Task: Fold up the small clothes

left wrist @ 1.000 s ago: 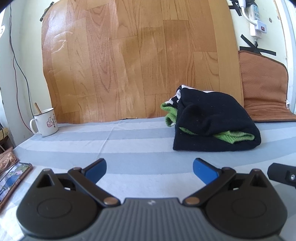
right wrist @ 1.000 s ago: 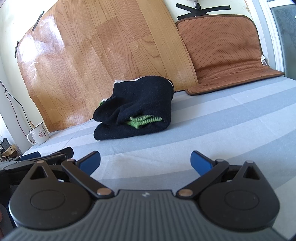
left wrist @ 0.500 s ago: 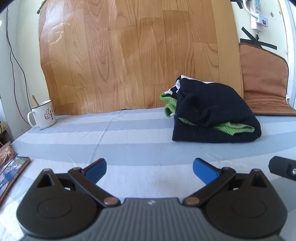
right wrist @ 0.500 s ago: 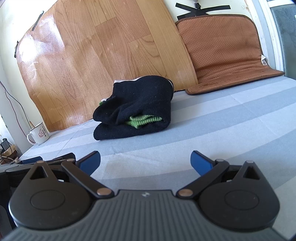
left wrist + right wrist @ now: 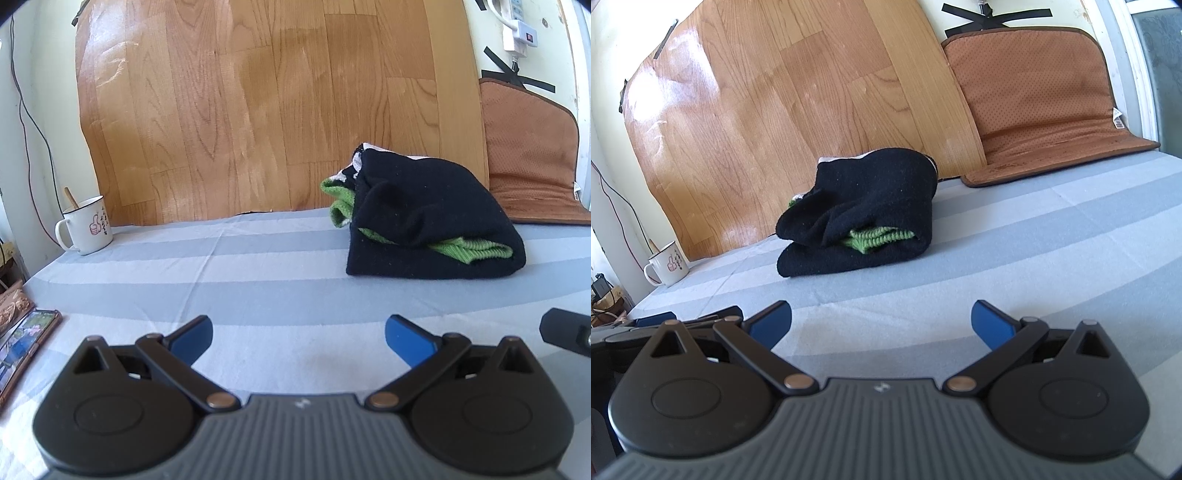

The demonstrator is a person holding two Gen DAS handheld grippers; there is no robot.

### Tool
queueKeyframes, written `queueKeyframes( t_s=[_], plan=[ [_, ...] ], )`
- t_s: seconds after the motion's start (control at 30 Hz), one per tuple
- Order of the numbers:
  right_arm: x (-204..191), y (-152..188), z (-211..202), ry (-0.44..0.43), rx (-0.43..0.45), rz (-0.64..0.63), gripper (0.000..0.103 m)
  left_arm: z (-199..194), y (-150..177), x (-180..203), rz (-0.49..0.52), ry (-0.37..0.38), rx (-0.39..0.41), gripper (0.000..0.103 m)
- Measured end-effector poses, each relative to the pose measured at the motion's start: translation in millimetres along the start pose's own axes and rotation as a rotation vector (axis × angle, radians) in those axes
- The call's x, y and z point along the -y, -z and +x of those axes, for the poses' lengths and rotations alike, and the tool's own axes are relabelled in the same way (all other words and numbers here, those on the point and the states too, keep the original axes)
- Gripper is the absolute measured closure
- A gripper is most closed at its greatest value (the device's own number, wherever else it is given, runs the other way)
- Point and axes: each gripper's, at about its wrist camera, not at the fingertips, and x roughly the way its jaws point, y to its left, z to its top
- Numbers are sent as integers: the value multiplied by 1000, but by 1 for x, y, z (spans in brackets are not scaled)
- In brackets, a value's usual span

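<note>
The striped bench is being occupied by a folded black garment (green knit poking out), lying near the wood-pattern board. Both tools, left tool and right tool, are being held wide apart, gripping nothing, well short of the garment. A mug is sitting far left.

Home room: striped bed sheet, mug, seat cushion, vinyl flooring sheet against wall.
</note>
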Motion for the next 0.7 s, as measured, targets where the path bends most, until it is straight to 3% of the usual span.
queueKeyframes(
  t_s=[0.7],
  plan=[
    [1,-1,1,-2,-16,-4,0,-3,0,3,14,24,7,0]
  ],
)
